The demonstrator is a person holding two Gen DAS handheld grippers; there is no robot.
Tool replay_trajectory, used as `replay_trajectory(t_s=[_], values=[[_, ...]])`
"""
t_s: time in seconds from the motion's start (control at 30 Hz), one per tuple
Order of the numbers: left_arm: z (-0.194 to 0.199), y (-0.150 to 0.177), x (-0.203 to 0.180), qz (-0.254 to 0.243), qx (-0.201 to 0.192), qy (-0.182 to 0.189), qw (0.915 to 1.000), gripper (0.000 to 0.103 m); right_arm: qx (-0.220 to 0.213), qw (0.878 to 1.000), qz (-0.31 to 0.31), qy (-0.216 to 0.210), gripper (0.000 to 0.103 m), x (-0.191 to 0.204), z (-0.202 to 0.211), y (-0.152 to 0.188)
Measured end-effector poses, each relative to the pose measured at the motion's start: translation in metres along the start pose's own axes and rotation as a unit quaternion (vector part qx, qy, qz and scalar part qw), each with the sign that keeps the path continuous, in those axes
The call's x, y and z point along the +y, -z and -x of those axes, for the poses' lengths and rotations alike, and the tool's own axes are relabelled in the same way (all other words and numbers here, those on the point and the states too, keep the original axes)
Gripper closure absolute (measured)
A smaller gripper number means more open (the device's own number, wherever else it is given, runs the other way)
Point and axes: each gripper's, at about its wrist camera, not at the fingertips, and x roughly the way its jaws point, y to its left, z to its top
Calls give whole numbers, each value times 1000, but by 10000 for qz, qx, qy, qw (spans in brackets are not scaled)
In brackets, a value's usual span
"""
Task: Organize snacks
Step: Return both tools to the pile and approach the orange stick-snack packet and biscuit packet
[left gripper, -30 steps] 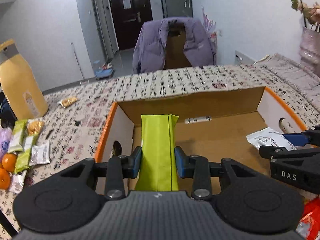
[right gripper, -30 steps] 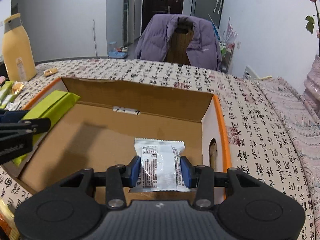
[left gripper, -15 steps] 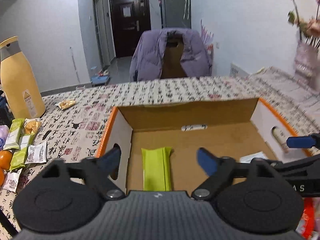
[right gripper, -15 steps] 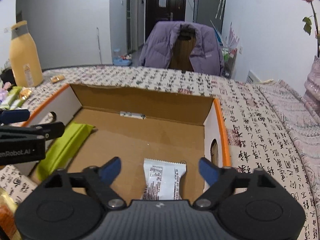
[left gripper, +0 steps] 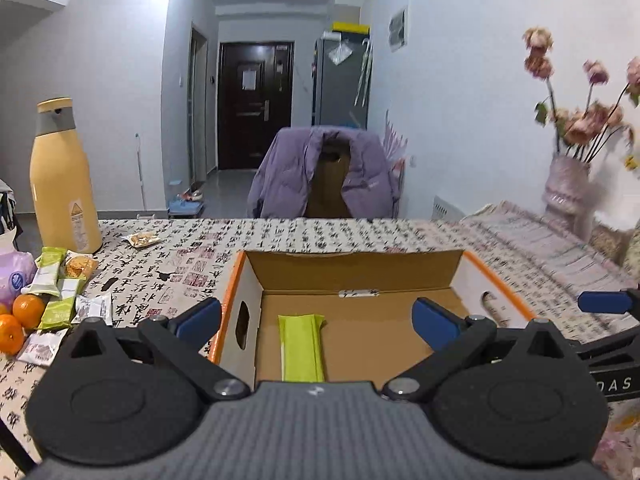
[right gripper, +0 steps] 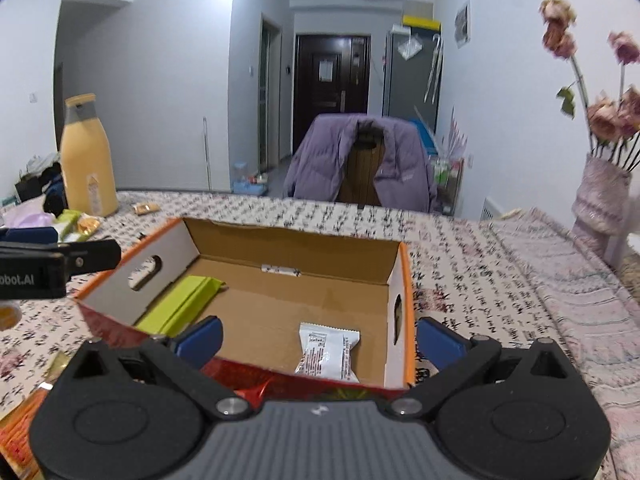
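Observation:
An open cardboard box point(left gripper: 352, 274) with orange rims sits on the patterned tablecloth. Inside it a green snack bar point(left gripper: 302, 350) lies flat along the left wall, also seen in the right wrist view as the green bar point(right gripper: 180, 308). A white snack packet point(right gripper: 326, 354) lies on the box floor point(right gripper: 296, 312) by the right wall. My left gripper point(left gripper: 316, 320) hangs back above the near edge, jaws opening wide, nothing between them. My right gripper point(right gripper: 320, 340) is likewise drawn back, jaws opening, and holds nothing.
A yellow bottle point(left gripper: 64, 176) stands at far left. Beside it lie several loose snack packets point(left gripper: 60, 292) and oranges point(left gripper: 24, 312). One small snack point(left gripper: 140, 239) lies alone further back. A vase of flowers point(left gripper: 568, 180) stands at right. A chair with a purple jacket point(left gripper: 324, 176) is behind the table.
Both grippers let go: the green bar and the white packet now lie in the box. Both jaws spread wide and both grippers pulled back and up from the box.

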Motion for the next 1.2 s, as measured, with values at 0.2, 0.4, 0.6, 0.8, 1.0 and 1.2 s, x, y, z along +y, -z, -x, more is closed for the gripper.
replay_trajectory(t_s=[0.2, 0.4, 0.6, 0.8, 1.0, 1.2], values=[[44, 15, 5, 29, -274, 131, 9995, 0, -319, 9995, 40, -30, 0, 8, 48, 23], [79, 38, 10, 11, -408, 146, 9991, 0, -404, 9991, -4, -129, 0, 15, 82, 52], [100, 69, 12, -52, -373, 225, 9990, 0, -397, 9991, -41, -171, 0, 24, 102, 82], [116, 98, 18, 74, -295, 302, 9991, 0, -242, 9994, -187, -148, 0, 32, 112, 111], [127, 119, 18, 151, -163, 393, 9990, 0, -97, 9994, -294, -155, 0, 38, 117, 132], [128, 129, 18, 91, -51, 405, 9991, 0, 13, 9994, -269, -197, 0, 48, 114, 139]])
